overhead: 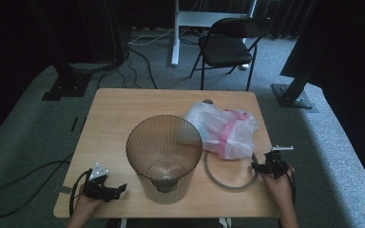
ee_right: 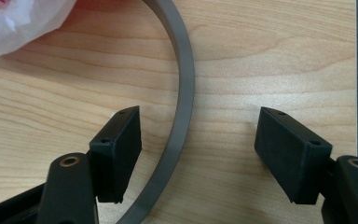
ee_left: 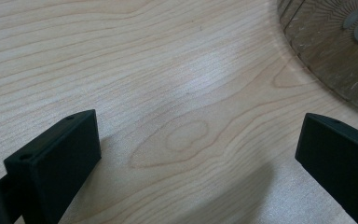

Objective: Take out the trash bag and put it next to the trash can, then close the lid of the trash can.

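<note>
Grey ring [ee_right: 182, 93] runs between right tool [ee_right: 198, 154] jaws, nearer left pad; released, ungripped, flat on counter [ee_right: 270, 56].

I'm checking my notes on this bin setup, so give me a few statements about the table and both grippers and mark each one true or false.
1. The grey ring lies flat on the table. True.
2. The right gripper has the ring's band between its open jaws. True.
3. The left gripper is clamped on the bin's rim. False: its jaws stand open over bare wood, beside the bin's base.
4. The ribbed bin lies on its side. False: it stands upright.
5. The plastic bag is inside the bin. False: it lies on the table beside it.
</note>
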